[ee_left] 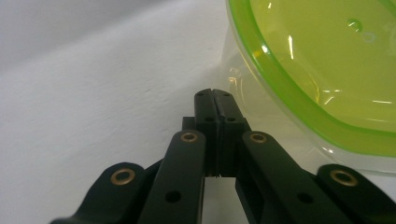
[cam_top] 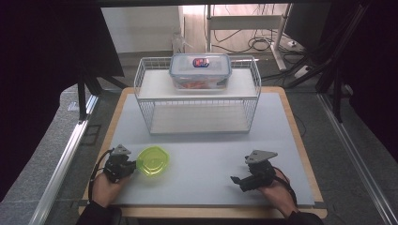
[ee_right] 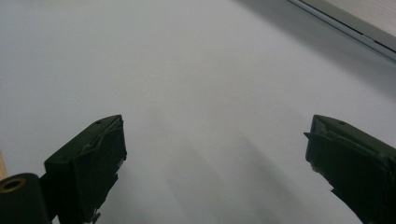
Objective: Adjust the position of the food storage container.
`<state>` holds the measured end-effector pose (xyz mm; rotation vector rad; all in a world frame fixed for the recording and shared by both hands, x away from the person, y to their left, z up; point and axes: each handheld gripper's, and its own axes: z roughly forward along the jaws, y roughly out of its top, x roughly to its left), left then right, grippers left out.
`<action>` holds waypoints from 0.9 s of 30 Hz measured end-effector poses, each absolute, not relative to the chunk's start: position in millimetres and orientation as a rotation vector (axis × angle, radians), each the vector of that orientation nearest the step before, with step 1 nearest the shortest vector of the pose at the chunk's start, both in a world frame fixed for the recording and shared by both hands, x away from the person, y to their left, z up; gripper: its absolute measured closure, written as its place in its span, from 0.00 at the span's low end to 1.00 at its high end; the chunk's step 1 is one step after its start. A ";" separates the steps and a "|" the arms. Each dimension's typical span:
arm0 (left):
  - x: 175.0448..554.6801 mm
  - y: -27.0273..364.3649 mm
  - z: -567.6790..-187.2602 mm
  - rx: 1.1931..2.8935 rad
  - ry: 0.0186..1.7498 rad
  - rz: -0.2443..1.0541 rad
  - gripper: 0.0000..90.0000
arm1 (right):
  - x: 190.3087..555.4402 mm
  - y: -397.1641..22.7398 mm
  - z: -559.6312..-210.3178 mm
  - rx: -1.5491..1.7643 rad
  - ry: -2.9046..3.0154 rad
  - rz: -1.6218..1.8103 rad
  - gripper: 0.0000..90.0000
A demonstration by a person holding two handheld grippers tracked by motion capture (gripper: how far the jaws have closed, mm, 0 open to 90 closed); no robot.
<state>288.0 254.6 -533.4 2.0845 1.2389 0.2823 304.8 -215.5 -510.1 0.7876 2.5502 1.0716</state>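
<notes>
My left gripper (cam_top: 133,165): jaws pressed together on nothing, tips just beside the rim of the translucent lime-green plastic container lid (cam_top: 153,160), near the front left corner of the grey table mat (cam_top: 281,122); in my left gripper view (ee_left: 215,100) the lid's edge (ee_left: 299,102) runs just to the right of the tips, apart from them.
My right gripper (cam_top: 237,179): jaws spread wide and empty (ee_right: 215,154), resting near the mat's front right corner.
Step in hand: I judge I am lining up on the lid, not yet gripping it.
Next move: part the left jaws, slip one under the rim, close on it.
Farther out: a white wire two-shelf rack (cam_top: 149,77) at the mat's back edge, carrying a clear plastic box with a blue-edged clip lid (cam_top: 200,70) on its top shelf.
Count: two grippers, one green lid, one rack, one box.
</notes>
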 end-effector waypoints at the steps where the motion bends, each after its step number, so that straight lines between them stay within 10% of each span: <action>1: 288.7 252.9 -533.3 2.092 1.234 0.284 1.00 | 304.9 -215.5 -510.2 0.788 2.551 1.072 0.05; 27: 294.1 235.9 -525.5 2.104 1.214 0.317 1.00 | 305.0 -215.3 -510.8 0.789 2.553 1.066 0.05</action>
